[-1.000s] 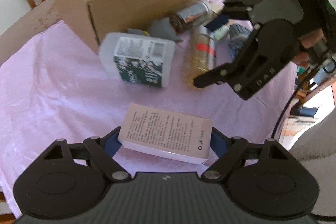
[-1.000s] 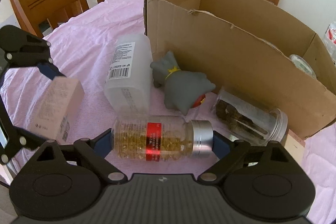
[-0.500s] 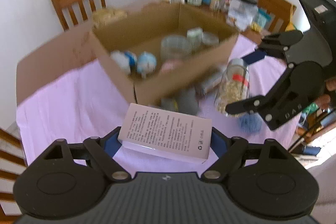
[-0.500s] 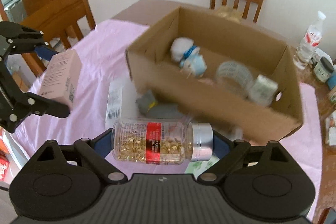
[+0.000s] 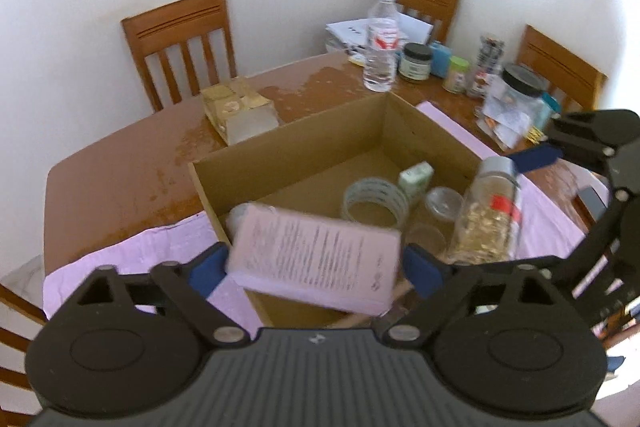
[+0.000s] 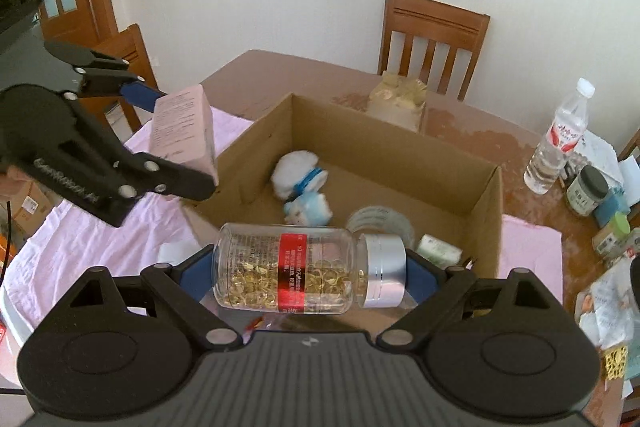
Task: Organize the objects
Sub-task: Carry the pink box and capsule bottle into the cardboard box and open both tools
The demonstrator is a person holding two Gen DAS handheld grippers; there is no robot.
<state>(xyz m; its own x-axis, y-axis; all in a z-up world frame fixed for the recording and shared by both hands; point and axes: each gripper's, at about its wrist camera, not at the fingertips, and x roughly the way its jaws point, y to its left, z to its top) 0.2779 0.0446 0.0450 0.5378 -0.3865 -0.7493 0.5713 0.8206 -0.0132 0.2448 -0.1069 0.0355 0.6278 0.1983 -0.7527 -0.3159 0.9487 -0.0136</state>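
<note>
My left gripper (image 5: 316,263) is shut on a pink printed box (image 5: 316,259) and holds it above the near edge of the open cardboard box (image 5: 288,143). It also shows in the right wrist view (image 6: 184,131). My right gripper (image 6: 310,273) is shut on a clear capsule bottle (image 6: 296,273) with a red label and silver cap, held above the carton's near wall (image 6: 240,155). The bottle also shows in the left wrist view (image 5: 488,215). Inside the carton lie a white and blue plush toy (image 6: 304,187), a tape roll (image 5: 374,201) and a small green box (image 5: 416,179).
The carton stands on a pink cloth (image 6: 92,227) over a wooden table (image 5: 120,179). A water bottle (image 5: 382,39), jars (image 5: 416,61) and papers crowd the far right. A tan block (image 5: 238,111) sits behind the carton. Wooden chairs (image 5: 180,39) ring the table.
Both grippers have risen from the table with their loads and now hang over the carton. The view has tipped up from the cloth to the carton's inside.
</note>
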